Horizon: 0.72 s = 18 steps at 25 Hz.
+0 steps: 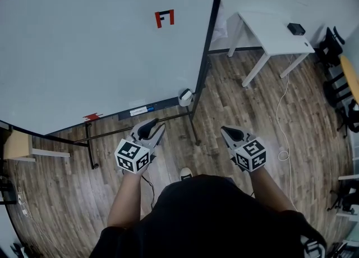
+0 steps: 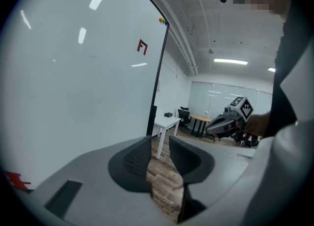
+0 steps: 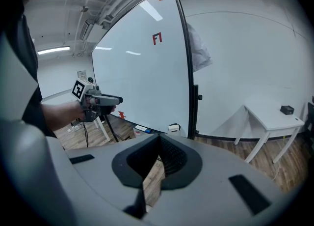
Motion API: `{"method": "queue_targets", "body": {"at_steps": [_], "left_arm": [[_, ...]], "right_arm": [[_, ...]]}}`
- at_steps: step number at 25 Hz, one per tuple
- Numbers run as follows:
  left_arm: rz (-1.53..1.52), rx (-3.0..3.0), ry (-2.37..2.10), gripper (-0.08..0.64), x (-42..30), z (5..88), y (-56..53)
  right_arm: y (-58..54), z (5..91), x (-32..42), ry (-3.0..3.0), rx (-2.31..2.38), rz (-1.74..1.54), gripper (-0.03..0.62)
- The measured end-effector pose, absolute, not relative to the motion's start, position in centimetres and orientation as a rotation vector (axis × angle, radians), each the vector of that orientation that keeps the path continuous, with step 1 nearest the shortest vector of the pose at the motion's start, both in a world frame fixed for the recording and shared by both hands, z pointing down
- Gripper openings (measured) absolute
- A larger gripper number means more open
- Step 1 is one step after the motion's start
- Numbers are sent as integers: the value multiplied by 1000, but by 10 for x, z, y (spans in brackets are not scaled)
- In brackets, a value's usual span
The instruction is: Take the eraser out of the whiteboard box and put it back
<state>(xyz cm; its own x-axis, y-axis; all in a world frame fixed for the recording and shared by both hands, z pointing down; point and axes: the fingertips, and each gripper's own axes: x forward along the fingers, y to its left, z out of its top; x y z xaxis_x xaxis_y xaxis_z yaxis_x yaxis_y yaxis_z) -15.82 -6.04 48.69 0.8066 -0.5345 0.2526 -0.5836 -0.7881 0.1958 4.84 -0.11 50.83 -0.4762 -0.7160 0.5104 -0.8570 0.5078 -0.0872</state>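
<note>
Head view: a small white box [image 1: 185,97] hangs at the lower right corner of the whiteboard [image 1: 101,44]; its contents are too small to make out, so I cannot tell where the eraser is. Lower in the frame, well apart from the box, the left hand-held gripper [image 1: 156,129] holds its ribbed dark pads slightly spread and empty. The right hand-held gripper [image 1: 227,133] has its tips pressed together.

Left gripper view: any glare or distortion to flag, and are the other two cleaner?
Left gripper view: ceiling lights glare as bright streaks on the whiteboard, heavy fisheye bend, dark corners. Right gripper view: same fisheye bowing, fainter streaks on the board. Head view: even light, no glare on the board, mild bowing at the edges.
</note>
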Motion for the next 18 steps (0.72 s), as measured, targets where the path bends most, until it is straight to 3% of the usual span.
{"method": "queue_targets", "body": {"at_steps": [18], "left_arm": [[301, 2744, -819, 121, -169, 494, -69]], "right_arm": [[-14, 507, 30, -2353, 1319, 465, -5]]}}
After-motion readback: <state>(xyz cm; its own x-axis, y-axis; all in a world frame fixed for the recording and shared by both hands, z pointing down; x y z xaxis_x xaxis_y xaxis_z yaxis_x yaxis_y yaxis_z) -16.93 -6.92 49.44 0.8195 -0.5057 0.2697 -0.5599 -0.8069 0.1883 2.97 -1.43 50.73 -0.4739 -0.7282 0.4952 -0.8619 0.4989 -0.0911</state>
